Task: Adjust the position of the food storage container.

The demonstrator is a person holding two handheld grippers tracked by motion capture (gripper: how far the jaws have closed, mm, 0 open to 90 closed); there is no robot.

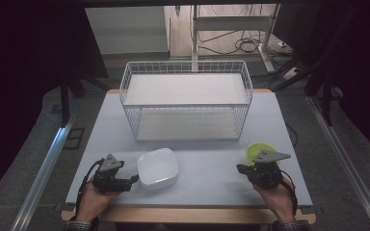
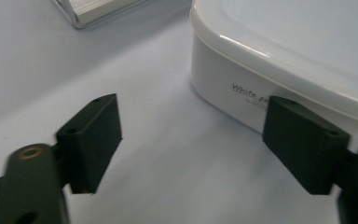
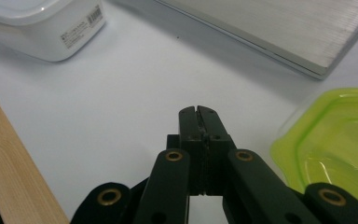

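Jaws of the left gripper (image 2: 191, 140) stand spread wide with bare tabletop between them, and the white rounded-square plastic container with a lid (image 2: 279, 60) sits just ahead of them; in the left gripper view one jaw overlaps the container's printed side wall near its lower edge, though whether it touches I cannot tell. From the high view the left gripper (image 1: 125, 182) lies just beside the near left corner of that white container (image 1: 158, 167), low over the pale grey tabletop (image 1: 207, 163). Jaws of the right gripper (image 3: 199, 114) are pressed together, holding nothing, their tips over open tabletop. Just beside them, on one side, is the rim of a lime-green translucent plastic bowl (image 3: 340, 135); the high view shows this bowl (image 1: 259, 150) partly behind the right gripper (image 1: 243, 169). Ahead of the closed jaws a broad stretch of bare surface runs to the white container and to the base edge of the white wire basket (image 1: 187, 98), which stands farther back at the middle of the tabletop. Between the two grippers the surface is unoccupied. A light wooden edge strip (image 3: 14, 177) borders the tabletop on the near side, close behind both hands.
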